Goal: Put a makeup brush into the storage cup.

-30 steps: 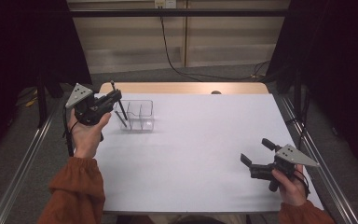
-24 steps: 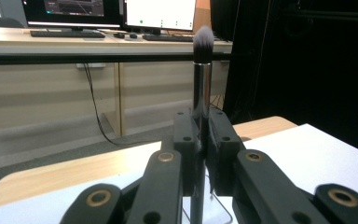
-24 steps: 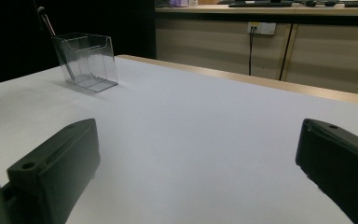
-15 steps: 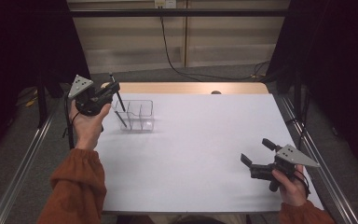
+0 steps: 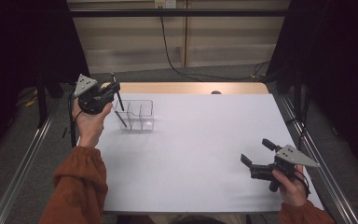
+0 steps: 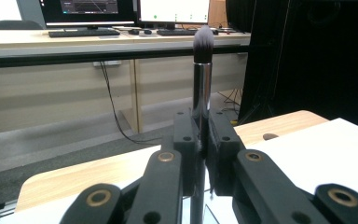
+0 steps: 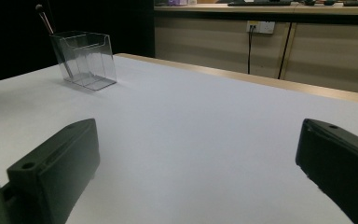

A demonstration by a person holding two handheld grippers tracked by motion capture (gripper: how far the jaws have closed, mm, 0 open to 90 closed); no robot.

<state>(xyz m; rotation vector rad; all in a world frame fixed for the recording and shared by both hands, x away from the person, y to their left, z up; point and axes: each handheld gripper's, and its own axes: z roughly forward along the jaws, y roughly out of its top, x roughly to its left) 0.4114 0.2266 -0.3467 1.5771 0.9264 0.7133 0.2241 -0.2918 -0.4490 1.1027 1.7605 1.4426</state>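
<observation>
A clear plastic organizer (image 5: pixel 142 115) with dividers stands at the back left of the white table (image 5: pixel 200 154). My left gripper (image 5: pixel 113 92) hovers just left of it, shut on the shiny handle of a makeup brush (image 5: pixel 117 91). The brush points bristles up and leans a little. Its lower end reaches down into the organizer's left compartment. In the left gripper view the jaws of the left gripper (image 6: pixel 201 135) pinch the brush (image 6: pixel 202 74) upright. My right gripper (image 5: pixel 256 150) rests low near the front right corner, open and holding nothing. From the right gripper (image 7: pixel 200 135) the organizer (image 7: pixel 86 56) and brush (image 7: pixel 43 16) sit far off.
A wooden strip (image 5: pixel 186 87) borders the table's far edge, with a small dark spot (image 5: pixel 216 92) on it. Metal rails (image 5: pixel 23 158) run along both sides. Black curtains hang left and right, and cables (image 5: pixel 177 60) trail over the floor behind.
My left gripper has shifted a little toward the far side of the table with the brush still in it. The right gripper has stayed put.
</observation>
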